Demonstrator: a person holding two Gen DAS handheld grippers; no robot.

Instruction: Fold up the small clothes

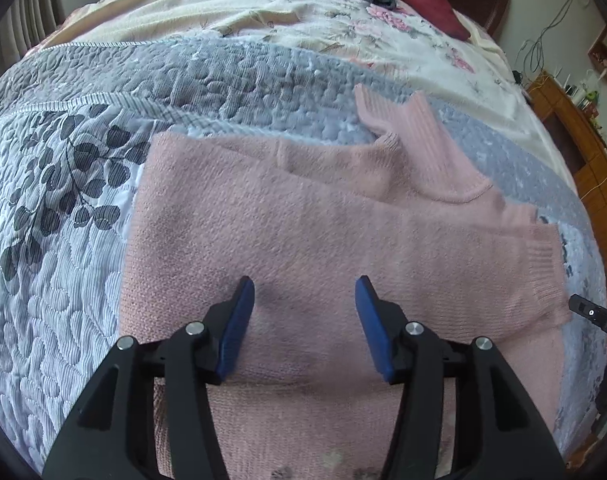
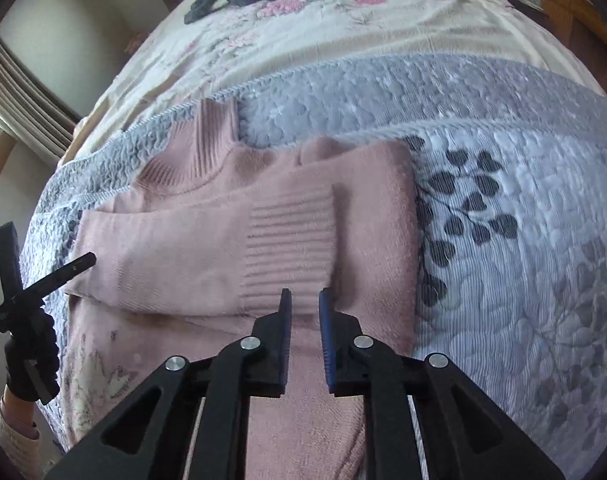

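Pink knitted turtleneck sweater [image 1: 303, 232] spread flat on grey-and-white quilted leaf-print bedspread [image 1: 63, 240], one ribbed-cuff sleeve [image 2: 287, 240] folded across chest. Left gripper [image 1: 303, 320] released, gaping wide above the body. Right gripper [image 2: 305, 312] parted narrowly, empty, cuff at 12 o'clock. Risk: snagging one layer only, dragging the sleeve askew.

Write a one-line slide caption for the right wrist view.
Right gripper, jaws slightly apart and empty, above the ribbed cuff of a pink sweater on a quilted bedspread.
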